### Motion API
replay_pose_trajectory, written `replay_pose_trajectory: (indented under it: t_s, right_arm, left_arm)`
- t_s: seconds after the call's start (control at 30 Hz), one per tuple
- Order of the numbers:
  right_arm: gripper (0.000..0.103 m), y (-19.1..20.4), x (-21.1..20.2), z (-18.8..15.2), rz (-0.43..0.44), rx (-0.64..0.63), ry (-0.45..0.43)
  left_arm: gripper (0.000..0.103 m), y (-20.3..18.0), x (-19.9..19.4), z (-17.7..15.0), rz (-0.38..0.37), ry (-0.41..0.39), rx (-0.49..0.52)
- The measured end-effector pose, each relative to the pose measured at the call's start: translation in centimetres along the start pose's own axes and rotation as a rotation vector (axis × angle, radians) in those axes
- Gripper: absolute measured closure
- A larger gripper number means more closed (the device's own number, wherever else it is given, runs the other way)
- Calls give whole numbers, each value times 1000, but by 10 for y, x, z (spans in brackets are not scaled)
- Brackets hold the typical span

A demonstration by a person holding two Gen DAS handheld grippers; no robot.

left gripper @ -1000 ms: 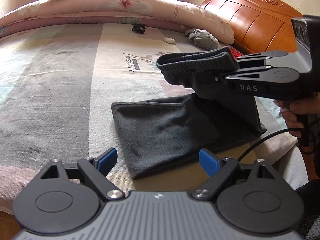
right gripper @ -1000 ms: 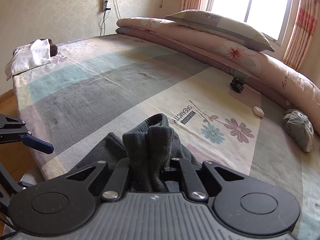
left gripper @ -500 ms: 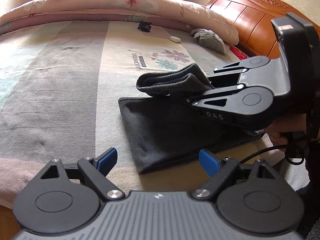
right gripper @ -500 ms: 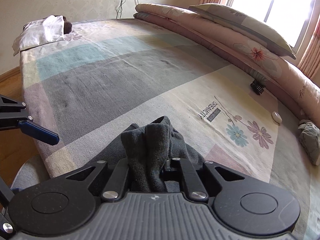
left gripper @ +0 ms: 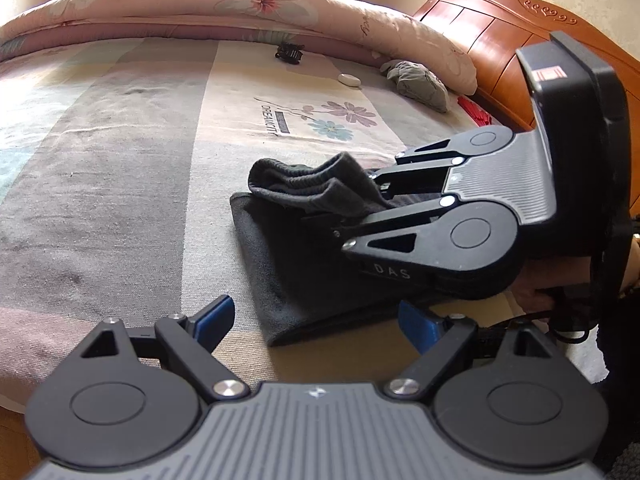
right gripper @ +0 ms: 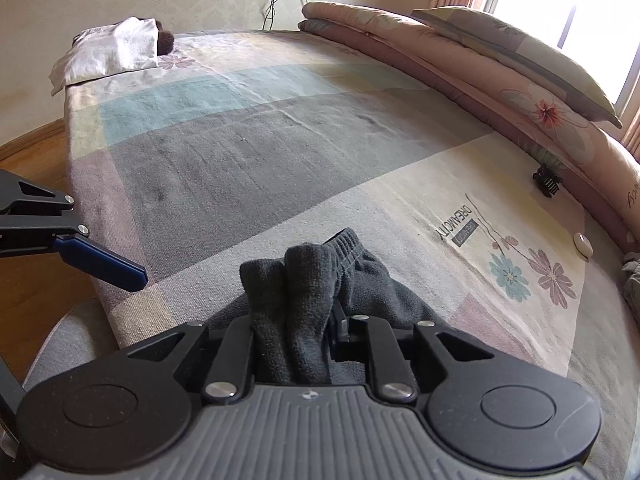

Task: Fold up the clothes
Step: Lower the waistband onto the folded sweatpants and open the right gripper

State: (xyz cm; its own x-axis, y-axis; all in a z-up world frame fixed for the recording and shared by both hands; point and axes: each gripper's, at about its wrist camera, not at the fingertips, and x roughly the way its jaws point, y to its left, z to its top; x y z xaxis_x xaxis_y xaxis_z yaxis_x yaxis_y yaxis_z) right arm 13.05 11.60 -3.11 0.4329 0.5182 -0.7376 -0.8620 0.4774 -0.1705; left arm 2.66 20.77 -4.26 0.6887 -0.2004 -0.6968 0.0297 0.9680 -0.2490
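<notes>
A dark grey garment lies partly folded near the bed's front edge. My right gripper is shut on its ribbed end and holds that end low over the lower layer. In the right wrist view the bunched ribbed cloth fills the shut jaws, with the elastic waistband just beyond. My left gripper is open and empty, close above the garment's near corner. One of its blue fingertips shows at the left of the right wrist view.
The bed has a patchwork sheet. A rolled quilt and pillow lie at the far side. A hair clip, a small white object and a grey bundle lie near it. A wooden headboard stands at right. White cloth lies far off.
My right gripper has carried the ribbed end down and to the left, over the lower layer, so the fold has flattened. My left gripper has stayed open near the front corner.
</notes>
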Motion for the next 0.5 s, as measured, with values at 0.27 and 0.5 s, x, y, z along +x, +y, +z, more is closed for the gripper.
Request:
replay_pose_trajectory:
  t_s: [0.27,0.5]
  right_arm:
    - [37,-24,-6,-8,330,179,15]
    - [37,-69,-39,-20,231,288,-46]
  left_arm:
    - [14,-1,-2,-3,-3,9,-6]
    - [14,-3,-3,-1,-18,4,-5]
